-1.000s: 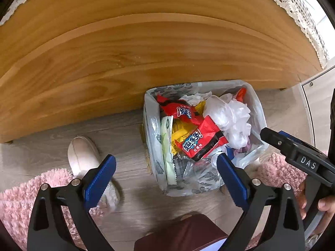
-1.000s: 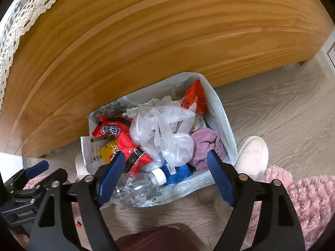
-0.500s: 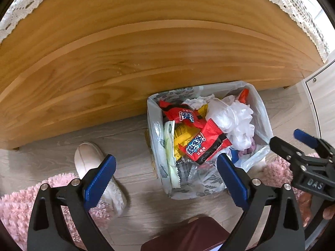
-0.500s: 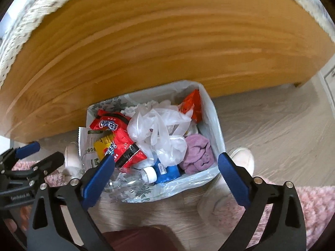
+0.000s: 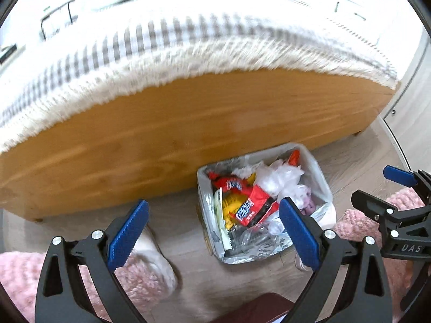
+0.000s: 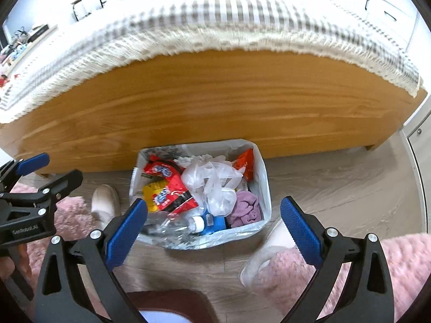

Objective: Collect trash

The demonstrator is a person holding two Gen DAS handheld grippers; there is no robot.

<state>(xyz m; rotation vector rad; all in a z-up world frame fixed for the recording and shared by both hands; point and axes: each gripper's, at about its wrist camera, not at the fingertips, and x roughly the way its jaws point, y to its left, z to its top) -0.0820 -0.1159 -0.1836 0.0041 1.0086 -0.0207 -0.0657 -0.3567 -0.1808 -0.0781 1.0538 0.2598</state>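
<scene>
On the left, the left gripper (image 5: pixel 212 231) is hanging wide open with nothing between its blue pads, tilted down toward the floor. A white slipper (image 6: pixel 105 202) is sitting on the wood-look floor (image 6: pixel 336 188) beside a pink shaggy rug (image 6: pixel 377 269). Just ahead and below both grippers, the lined trash bin (image 6: pixel 265 188) is standing against the base of the wooden bed frame (image 6: pixel 215 102), its long axis running away from the person. It is brimming with red snack wrappers (image 6: pixel 167 185), a crumpled white plastic bag (image 6: pixel 212 185), a clear bottle (image 6: pixel 172 222) and purple cloth (image 6: pixel 243 208). To the right, the right gripper (image 6: pixel 212 231) is also gaping empty, and seems slightly nearer the bin. A checked bedspread (image 6: pixel 215 16) is draping over the frame.
</scene>
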